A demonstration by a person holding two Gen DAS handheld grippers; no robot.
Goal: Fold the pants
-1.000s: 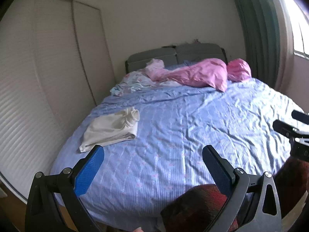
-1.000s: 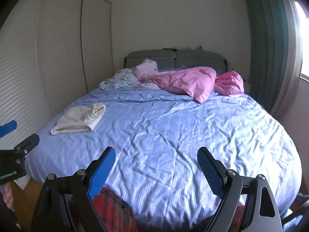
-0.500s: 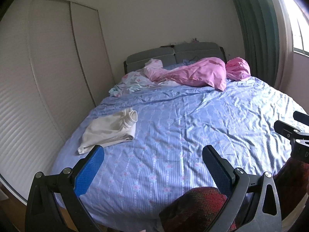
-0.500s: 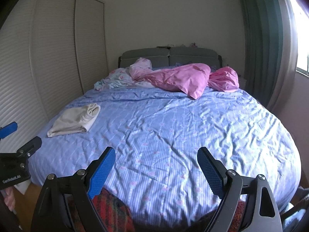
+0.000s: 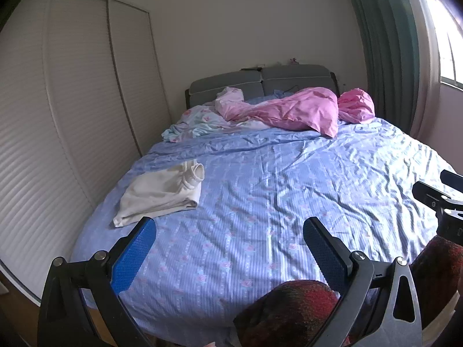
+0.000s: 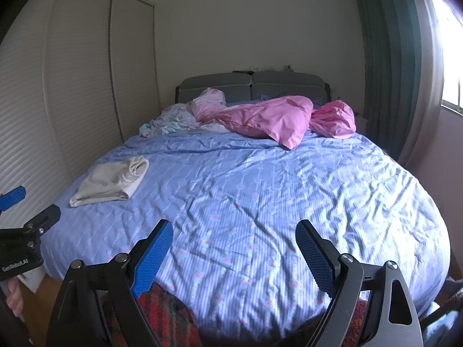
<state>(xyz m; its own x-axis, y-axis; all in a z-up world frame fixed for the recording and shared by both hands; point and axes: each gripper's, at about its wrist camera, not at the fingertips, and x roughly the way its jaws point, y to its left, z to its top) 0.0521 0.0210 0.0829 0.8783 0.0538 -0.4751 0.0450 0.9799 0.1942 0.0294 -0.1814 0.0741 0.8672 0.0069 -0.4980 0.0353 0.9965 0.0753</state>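
Hovering at the foot of the bed [image 5: 260,208], both grippers sit almost exactly as they did a second ago; nothing has shifted apart from a slight drift in how the room is framed. The left gripper [image 5: 230,238] has its blue fingers [image 5: 131,256] spread wide with nothing between them, and the right gripper [image 6: 234,245] is just as open and just as empty. The pants [image 5: 162,195], a pale cream bundle, lie on the blue sheet ahead of the left gripper's left finger and just beyond its tip; from the right gripper they sit well off to the left of its left finger [image 6: 152,256] and farther up the bed. They look already folded over into a compact stack, waistband end curled on top, and neither tool touches them. With so little changed, my guess is that the folding is either finished or paused. Beyond the fingers, the pink duvet [image 6: 269,121] is heaped near the headboard, clear of the pants. A red plaid garment [image 5: 292,312] shows below the fingers, probably the person's own clothing.
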